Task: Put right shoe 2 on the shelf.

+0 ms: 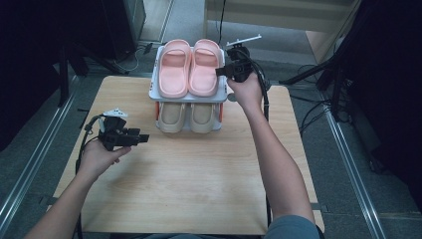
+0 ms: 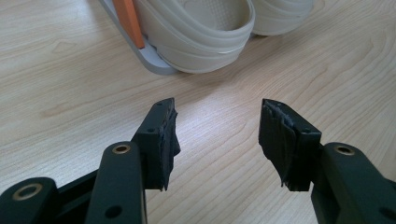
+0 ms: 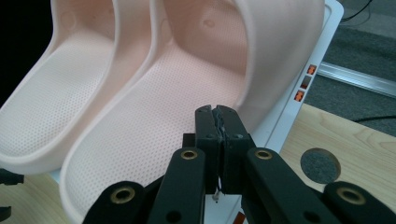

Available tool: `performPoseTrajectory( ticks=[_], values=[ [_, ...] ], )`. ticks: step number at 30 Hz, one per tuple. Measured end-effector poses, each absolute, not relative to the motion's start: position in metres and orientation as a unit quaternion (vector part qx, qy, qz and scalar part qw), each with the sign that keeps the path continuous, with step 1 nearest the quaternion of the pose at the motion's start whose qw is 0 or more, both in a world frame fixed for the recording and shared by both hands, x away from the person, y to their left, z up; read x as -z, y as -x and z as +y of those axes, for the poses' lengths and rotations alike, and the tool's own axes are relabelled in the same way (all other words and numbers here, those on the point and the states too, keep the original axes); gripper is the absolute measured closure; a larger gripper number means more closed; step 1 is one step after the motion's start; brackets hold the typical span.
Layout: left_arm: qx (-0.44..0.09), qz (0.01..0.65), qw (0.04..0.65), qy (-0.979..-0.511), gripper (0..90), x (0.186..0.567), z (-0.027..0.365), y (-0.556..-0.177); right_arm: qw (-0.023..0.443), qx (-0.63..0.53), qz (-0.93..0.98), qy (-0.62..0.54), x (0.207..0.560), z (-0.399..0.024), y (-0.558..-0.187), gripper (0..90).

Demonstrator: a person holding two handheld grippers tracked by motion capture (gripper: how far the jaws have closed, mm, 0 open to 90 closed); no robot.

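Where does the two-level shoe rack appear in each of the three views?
High view: the shoe rack stands at the table's far middle, pink slippers on top.
Left gripper view: its grey bottom edge shows at top left, under a beige slipper.
Right gripper view: its white rim shows at right.
Shared landmark: the wooden table.

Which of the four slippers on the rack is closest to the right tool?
The right-hand pink slipper on the top shelf; the shut right tool sits at its outer edge, while the beige pair sits on the shelf below.
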State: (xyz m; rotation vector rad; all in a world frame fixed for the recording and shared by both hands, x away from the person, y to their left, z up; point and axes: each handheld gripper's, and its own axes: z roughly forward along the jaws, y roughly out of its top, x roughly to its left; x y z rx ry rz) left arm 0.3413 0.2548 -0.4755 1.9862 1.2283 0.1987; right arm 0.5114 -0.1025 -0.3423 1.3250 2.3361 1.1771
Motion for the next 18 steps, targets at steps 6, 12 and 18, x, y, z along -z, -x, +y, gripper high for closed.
performPoseTrajectory(
  ticks=[6,12,18],
  values=[
    [-0.075,0.482,0.386,-0.783,46.4,0.476,0.255,-0.342,0.105,-0.409,0.793,-0.439,0.342,-0.106,-0.502,88.1],
    [-0.078,0.480,0.385,-0.784,46.4,0.476,0.254,-0.342,0.101,-0.434,0.787,-0.427,0.337,-0.114,-0.490,83.9],
    [-0.077,0.481,0.384,-0.784,46.2,0.476,0.254,-0.342,0.099,-0.455,0.785,-0.408,0.338,-0.125,-0.471,74.0]
  ],
)
